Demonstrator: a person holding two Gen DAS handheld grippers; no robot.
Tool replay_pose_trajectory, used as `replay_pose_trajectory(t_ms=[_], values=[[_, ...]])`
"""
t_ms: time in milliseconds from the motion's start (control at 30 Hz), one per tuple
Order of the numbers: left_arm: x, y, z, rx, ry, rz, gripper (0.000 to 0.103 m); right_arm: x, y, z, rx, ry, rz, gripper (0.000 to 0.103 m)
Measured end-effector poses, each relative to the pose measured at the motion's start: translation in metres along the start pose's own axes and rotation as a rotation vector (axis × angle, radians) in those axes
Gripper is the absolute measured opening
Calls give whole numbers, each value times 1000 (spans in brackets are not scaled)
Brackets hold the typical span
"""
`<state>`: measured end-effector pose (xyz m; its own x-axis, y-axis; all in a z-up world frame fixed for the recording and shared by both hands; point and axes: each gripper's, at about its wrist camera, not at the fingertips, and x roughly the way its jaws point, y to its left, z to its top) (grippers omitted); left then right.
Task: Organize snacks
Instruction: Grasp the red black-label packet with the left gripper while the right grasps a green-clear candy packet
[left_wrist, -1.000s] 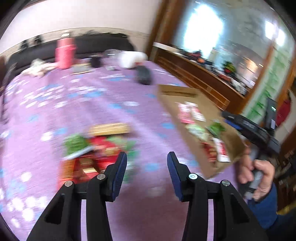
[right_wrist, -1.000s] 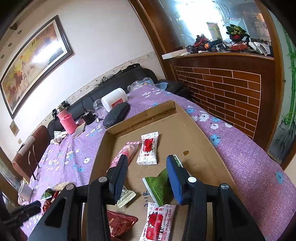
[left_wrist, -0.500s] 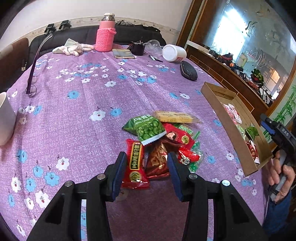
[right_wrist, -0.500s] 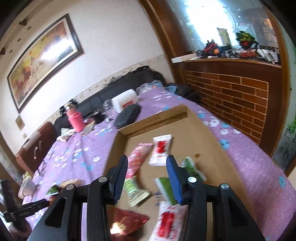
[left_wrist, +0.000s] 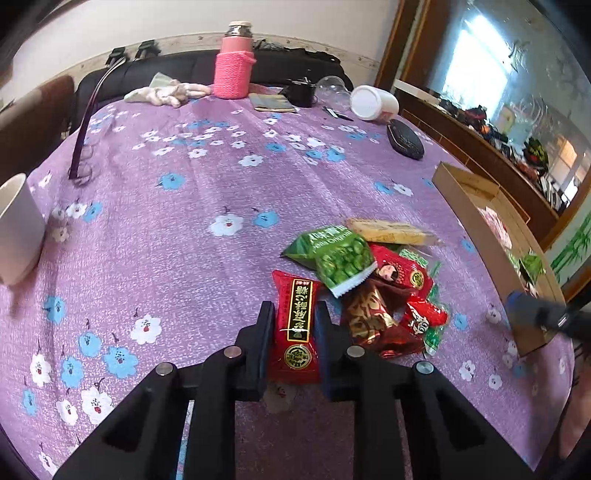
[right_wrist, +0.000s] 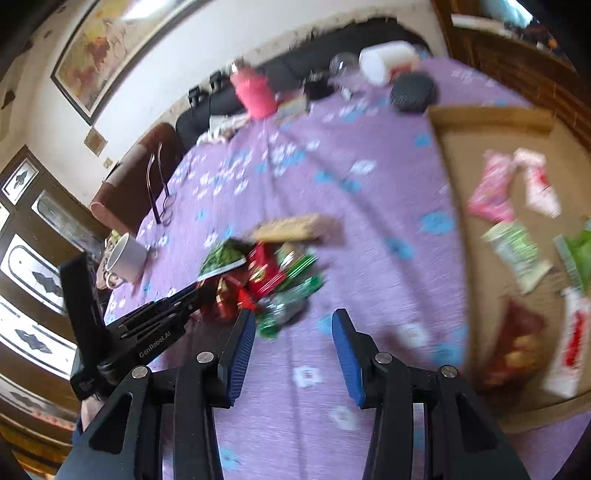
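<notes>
Snack pile, purple tablecloth (left_wrist: 184, 229)
Left gripper (left_wrist: 294, 325) clamps red packet (left_wrist: 297, 328) (gold label); right gripper (right_wrist: 293, 345) spread, empty.

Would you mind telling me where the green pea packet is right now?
In the left wrist view, the green pea packet lies on the snack pile's upper left, overlapping the red packet between the left tongs, just below the yellow bar.

White lettering "GenRobot.AI" is showing on the black body of the left gripper (right_wrist: 199, 295), at the near left. "Original" is reading, partly, on the green pea packet (left_wrist: 334, 254) atop the pile. Gold characters are running down the red packet (left_wrist: 297, 325); they are not legible.
</notes>
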<state>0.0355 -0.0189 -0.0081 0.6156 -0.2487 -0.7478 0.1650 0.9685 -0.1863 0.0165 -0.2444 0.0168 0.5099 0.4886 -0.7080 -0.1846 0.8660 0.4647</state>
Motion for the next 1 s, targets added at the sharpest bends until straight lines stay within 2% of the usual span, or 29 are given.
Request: replay_pose_trajectory(t_ms=[267, 400, 433, 467, 533, 633, 733, 867, 1000], values=[[0, -3, 0, 5, 0, 16, 20, 39, 2, 8, 48, 56, -80, 47], [0, -4, -1, 8, 0, 20, 20, 53, 12, 11, -4, 53, -125, 46], [0, -4, -1, 7, 0, 19, 20, 56, 19, 12, -44, 46, -145, 44], [0, -4, -1, 6, 0, 19, 20, 59, 24, 11, -85, 46, -161, 32], [0, -4, -1, 4, -1, 16, 20, 61, 30, 8, -150, 39, -181, 28], [-1, -2, -1, -10, -4, 5, 20, 58, 31, 3, -214, 16, -175, 28], [-2, -1, -1, -29, -15, -16, 20, 48, 19, 3, -194, -54, -120, 28], [-4, -1, 1, -38, -36, -46, 20, 27, 10, 9, -177, -154, -107, 28], [-10, -5, 1, -36, -69, -81, 17, 22, 10, 10, -154, -182, -53, 28]])
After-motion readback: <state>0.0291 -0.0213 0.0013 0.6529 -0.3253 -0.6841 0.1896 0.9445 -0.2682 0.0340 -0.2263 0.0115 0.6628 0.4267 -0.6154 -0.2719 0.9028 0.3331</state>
